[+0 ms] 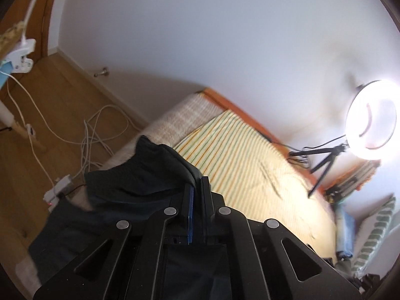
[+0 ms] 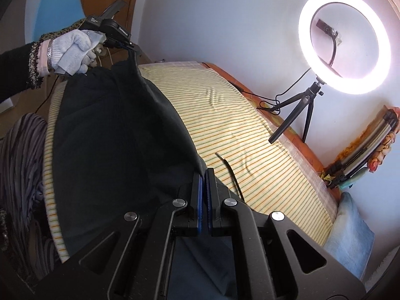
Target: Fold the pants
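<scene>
Both grippers (image 1: 197, 182) (image 2: 205, 172) pinching dark pants (image 2: 112, 130), L hand (image 2: 72, 50) only in R view, probably gloved

Both wrist views look close along their tongs across the striped bed (image 1: 250, 155) toward the ring light (image 2: 345, 42).

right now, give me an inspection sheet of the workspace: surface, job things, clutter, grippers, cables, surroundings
surface: bed with a yellow striped sheet, lightly wrinkled.
job's things: dark pants lifted along one edge, the rest draped over the near side of the bed.
clutter: dark strap lying on the sheet.
grippers: left gripper shut on the pants, held by a gloved hand; right gripper shut on the pants.
cables: white cables tangled on the wood floor by a power strip; black lead running from the ring light.
surroundings: lit ring light on a tripod at the far edge, white wall, blue chair.
</scene>
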`<control>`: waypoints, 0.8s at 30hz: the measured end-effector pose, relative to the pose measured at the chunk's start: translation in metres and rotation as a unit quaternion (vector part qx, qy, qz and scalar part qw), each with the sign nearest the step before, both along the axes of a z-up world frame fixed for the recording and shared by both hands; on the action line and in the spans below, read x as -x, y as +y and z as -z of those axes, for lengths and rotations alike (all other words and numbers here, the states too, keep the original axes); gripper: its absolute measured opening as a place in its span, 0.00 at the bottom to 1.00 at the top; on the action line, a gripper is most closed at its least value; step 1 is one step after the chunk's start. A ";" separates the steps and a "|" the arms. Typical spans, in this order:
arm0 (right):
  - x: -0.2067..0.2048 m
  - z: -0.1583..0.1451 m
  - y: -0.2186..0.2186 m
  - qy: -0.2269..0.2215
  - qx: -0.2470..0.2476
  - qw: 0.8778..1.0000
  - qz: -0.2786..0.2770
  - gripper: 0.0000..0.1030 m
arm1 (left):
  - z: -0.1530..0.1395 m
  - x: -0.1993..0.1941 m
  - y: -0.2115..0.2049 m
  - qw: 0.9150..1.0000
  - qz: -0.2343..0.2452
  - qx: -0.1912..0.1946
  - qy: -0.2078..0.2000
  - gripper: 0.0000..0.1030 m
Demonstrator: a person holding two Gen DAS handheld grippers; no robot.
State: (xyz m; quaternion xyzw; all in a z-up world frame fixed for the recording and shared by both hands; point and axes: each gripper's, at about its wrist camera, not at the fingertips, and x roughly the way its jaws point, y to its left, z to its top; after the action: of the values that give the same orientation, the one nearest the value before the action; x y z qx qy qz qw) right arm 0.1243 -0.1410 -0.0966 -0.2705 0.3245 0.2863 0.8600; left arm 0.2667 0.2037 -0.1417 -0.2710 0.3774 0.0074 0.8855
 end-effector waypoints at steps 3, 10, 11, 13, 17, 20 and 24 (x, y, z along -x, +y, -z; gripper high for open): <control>0.027 -0.004 0.001 0.010 -0.002 1.000 -0.010 0.03 | -0.004 0.031 0.010 1.000 0.003 -0.002 -0.013 0.03; 0.080 0.024 0.010 0.063 0.018 0.997 -0.034 0.03 | 0.024 0.097 0.026 1.000 0.003 0.013 0.003 0.03; 0.084 0.027 0.010 0.070 0.018 0.997 -0.035 0.03 | 0.030 0.104 0.027 1.000 0.004 0.015 0.008 0.03; 0.092 0.033 0.011 0.084 0.017 0.996 -0.038 0.03 | 0.040 0.117 0.029 1.000 0.000 0.020 0.014 0.03; 0.101 0.050 0.015 0.112 0.030 0.992 -0.049 0.03 | 0.059 0.135 0.034 0.999 -0.003 0.043 0.026 0.03; 0.102 0.060 0.018 0.122 0.046 0.990 -0.054 0.03 | 0.068 0.138 0.036 0.998 -0.011 0.049 0.032 0.03; 0.098 0.064 0.018 0.122 0.050 0.990 -0.047 0.03 | 0.076 0.138 0.046 0.996 -0.033 0.068 0.044 0.33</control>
State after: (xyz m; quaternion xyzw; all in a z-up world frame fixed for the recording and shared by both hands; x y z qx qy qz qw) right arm 0.0261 -0.1231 -0.1602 -0.2909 0.4278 0.3412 0.7848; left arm 0.1290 0.2494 -0.2175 -0.3422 0.4069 0.0230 0.8466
